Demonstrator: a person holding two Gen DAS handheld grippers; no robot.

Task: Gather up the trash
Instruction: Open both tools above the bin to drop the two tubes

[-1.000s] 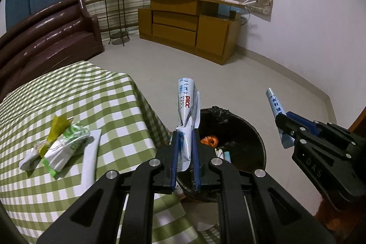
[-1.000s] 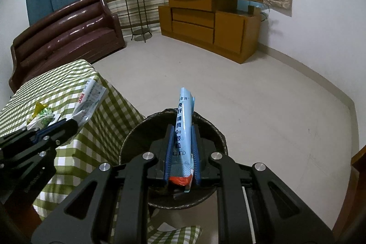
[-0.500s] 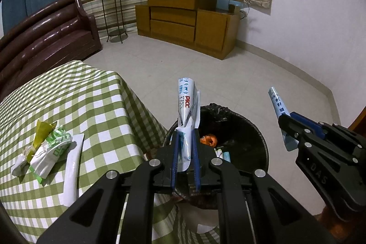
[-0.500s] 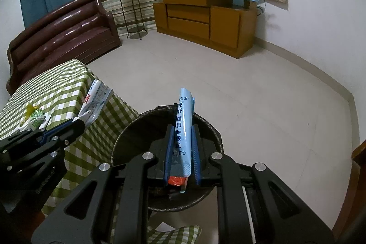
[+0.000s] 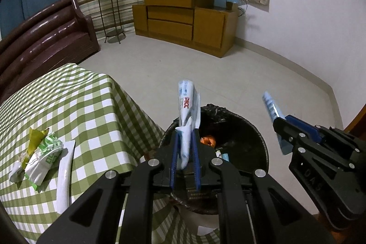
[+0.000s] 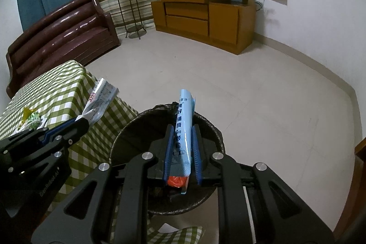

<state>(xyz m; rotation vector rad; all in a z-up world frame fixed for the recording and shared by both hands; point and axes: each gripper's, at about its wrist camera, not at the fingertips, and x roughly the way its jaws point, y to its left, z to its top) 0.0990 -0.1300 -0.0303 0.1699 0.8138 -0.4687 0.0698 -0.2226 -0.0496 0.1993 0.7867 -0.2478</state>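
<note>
Two wrappers: one in each gripper, both held over the bin.
White wrapper [image 5: 187, 111]: a crumpled white and pale blue packet with red lettering, standing up from between the blue pads of the left gripper [image 5: 184, 152], above the near left rim of the bin.
Left gripper fingers: narrow, pinched on the white wrapper.
Blue wrapper [image 6: 184, 129]: a long light blue packet with dark printed characters, upright between the pads of the right gripper [image 6: 182, 152], over the mouth of the bin; an orange patch shows at its lower end.
Right gripper fingers: narrow, with the blue wrapper between them; a slight gap shows beside the packet on each side, so I cannot tell how firmly the pads press.
Bin [image 5: 256, 136]: round, dark, lined with a black bag, on the pale floor; something orange [image 5: 208, 141] and a few small scraps lie inside.
Table [image 5: 75, 106]: just left of the bin, covered in a green and white checked cloth that hangs down beside it.
More litter [image 5: 43, 154]: a green and white crumpled packet and a yellow one lying together on the table, well left of the bin, next to a flat white strip [image 5: 65, 166].
Sofa [image 5: 45, 38]: dark brown, beyond the table, far from the bin.
Cabinet [image 5: 183, 20]: wooden, against the far wall across the floor from the bin.
Plant stand [image 5: 109, 8]: thin metal, left of the cabinet, with a potted plant on top.
</note>
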